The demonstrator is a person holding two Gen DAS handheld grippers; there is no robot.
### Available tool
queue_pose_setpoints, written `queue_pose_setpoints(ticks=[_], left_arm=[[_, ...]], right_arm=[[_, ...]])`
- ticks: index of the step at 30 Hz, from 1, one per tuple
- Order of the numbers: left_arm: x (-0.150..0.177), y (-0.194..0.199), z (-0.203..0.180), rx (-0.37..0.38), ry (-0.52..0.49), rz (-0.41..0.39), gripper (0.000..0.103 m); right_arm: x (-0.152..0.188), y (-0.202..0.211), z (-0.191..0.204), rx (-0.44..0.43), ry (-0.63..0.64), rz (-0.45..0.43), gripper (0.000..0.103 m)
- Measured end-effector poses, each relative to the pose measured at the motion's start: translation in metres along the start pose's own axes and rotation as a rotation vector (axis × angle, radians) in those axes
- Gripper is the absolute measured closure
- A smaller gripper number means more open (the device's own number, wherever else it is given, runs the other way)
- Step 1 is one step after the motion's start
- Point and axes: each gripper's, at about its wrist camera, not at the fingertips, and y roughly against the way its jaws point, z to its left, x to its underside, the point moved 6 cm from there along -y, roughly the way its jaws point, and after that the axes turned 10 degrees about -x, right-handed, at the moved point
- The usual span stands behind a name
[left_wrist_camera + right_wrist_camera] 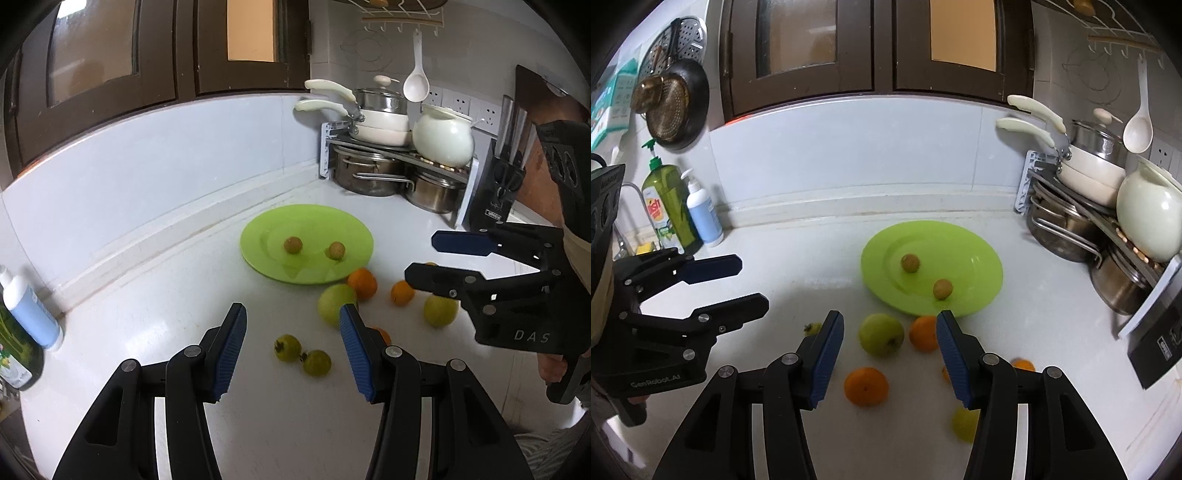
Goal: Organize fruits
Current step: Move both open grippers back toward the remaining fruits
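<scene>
While both claws hang empty, the fruits (pixel 866 386) lie beneath them.

Stacked pots (pixel 373 173), white ladle (pixel 416 83), knife block (pixel 496 192), soap bottles (pixel 683 210) on counter (pixel 258 424)

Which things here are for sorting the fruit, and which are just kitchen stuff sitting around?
For the job:
- green plate with two small brown fruits
- oranges
- green apples
- two small green fruits
- left gripper and right gripper, both open and empty

Just lying about:
- pots and pans on the rack
- white jug
- hanging ladle
- knife block
- soap bottles
</scene>
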Motion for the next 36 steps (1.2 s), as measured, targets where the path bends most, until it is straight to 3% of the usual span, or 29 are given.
queue_pose_setpoints(ticks=[13,23,36], left_arm=[[0.040,-0.016,-0.010,0.029,-0.024,0.047,0.052],[0.057,-0.044,-0.019,0.079,-0.035,0.124,0.061],[0.065,-0.077,-0.026,0.133,0.012,0.221,0.067]], right_arm=[[0.039,-0.023,0.008,-0.045,0.027,0.094,0.050],[0.067,-0.050,0.002,-0.069,0.007,0.196,0.050],[0.078,-0.072,-0.006,-0.113,-0.017,0.260,0.050]])
